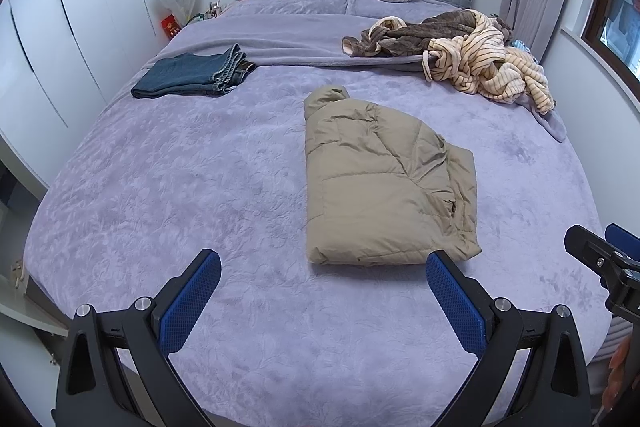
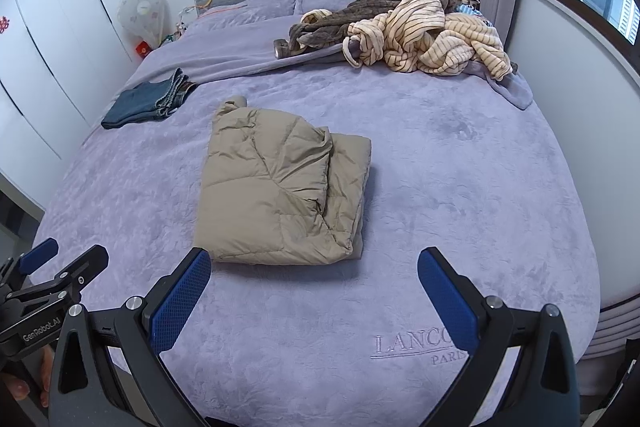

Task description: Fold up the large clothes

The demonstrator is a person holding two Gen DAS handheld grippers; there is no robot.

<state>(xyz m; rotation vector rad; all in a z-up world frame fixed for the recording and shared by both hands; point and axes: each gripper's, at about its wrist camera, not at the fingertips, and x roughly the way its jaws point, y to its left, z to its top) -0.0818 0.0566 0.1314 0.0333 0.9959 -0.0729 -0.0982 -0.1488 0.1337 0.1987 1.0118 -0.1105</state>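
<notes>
While the folded jeans point(image 1: 191, 75) sit at the far left of the bed point(image 1: 160, 167), apparently set aside as finished, the tan puffer jacket point(image 1: 384, 183) lies flat in the middle of the cover, doubled over with its loose edges to the right, so it looks close to done. Both tools hover over the near edge of the bed, holding nothing: the left gripper point(image 1: 323, 277) has its jaws spread wide, the jacket's near hem just ahead of and between its fingertips, and the right gripper point(image 2: 314, 273) is equally wide, the jacket ahead and slightly left. At the far right, a heap of striped and brown robes point(image 1: 472, 59) waits unfolded.
</notes>
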